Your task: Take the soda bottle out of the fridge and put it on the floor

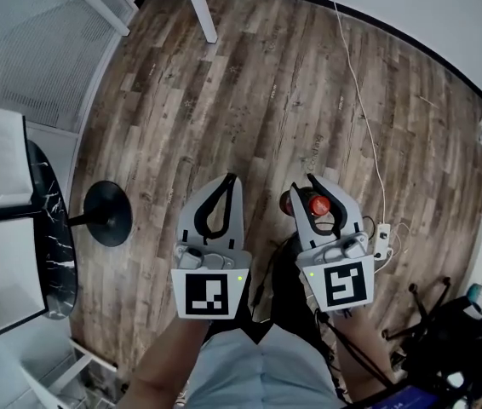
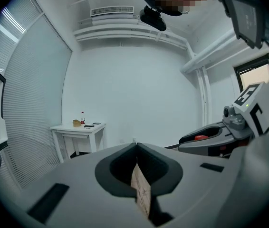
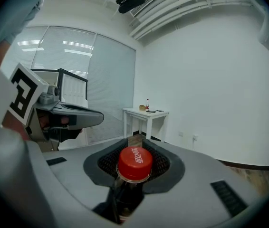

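Over the wooden floor (image 1: 266, 83), the right gripper (image 1: 302, 183) has the soda bottle (image 1: 318, 204) by the neck. Its jaws are closed part-way, snug just under the cap, and the bottle hangs upright between them. From the head view that bottle is little more than a red dot with a dark shoulder beneath. Whether its base touches the boards can't be told from here.

The right gripper view gives the detail: a glossy red cap with white script and dark cola in the clear neck below. The ribbed black pads (image 3: 165, 161) hug it on both sides.

The left gripper (image 1: 232, 177) has its tips together with nothing in the hollow, only floorboards showing through the slit.

Only the head view catches the white cable (image 1: 356, 83) and power strip (image 1: 382, 239). Only the gripper views show the white table (image 3: 146, 112) by the wall.
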Motion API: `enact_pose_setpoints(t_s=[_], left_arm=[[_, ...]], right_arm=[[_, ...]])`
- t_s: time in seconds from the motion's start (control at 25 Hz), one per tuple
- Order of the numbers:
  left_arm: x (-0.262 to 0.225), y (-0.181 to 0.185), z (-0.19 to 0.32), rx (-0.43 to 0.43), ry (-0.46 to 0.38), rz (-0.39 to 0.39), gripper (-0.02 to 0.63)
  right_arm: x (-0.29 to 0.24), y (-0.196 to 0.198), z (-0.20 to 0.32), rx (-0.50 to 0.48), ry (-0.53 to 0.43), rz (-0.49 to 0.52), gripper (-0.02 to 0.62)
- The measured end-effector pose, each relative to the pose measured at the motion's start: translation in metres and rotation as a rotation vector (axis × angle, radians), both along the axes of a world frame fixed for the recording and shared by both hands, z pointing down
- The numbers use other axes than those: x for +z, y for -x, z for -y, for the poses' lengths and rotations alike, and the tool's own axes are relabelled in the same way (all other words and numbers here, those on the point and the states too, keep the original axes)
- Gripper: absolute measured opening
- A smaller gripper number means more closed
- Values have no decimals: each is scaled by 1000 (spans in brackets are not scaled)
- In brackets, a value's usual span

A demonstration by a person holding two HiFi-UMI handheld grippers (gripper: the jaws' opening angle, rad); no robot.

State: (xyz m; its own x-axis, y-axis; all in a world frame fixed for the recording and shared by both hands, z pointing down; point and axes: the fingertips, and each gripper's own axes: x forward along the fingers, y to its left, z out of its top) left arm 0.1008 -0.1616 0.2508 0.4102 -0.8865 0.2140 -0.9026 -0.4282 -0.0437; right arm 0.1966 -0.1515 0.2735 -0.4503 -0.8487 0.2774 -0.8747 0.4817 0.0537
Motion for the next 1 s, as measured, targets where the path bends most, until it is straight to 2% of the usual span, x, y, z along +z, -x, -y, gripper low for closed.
enact_pose_setpoints(t_s=[0.24, 0.36, 0.56, 1.0], left_arm=[[23, 1, -1, 10, 14, 14, 17], [40, -3, -1, 38, 39, 53, 17], [66, -8, 4, 7, 95, 1, 17], [129, -20, 19, 56, 140, 20, 17]], right_arm=[[31, 0, -2, 1, 35, -2, 107], [44, 0, 1, 2, 42, -3, 107], [68, -4, 6, 14, 70, 12, 107], [129, -9, 18, 22, 123, 3, 107]])
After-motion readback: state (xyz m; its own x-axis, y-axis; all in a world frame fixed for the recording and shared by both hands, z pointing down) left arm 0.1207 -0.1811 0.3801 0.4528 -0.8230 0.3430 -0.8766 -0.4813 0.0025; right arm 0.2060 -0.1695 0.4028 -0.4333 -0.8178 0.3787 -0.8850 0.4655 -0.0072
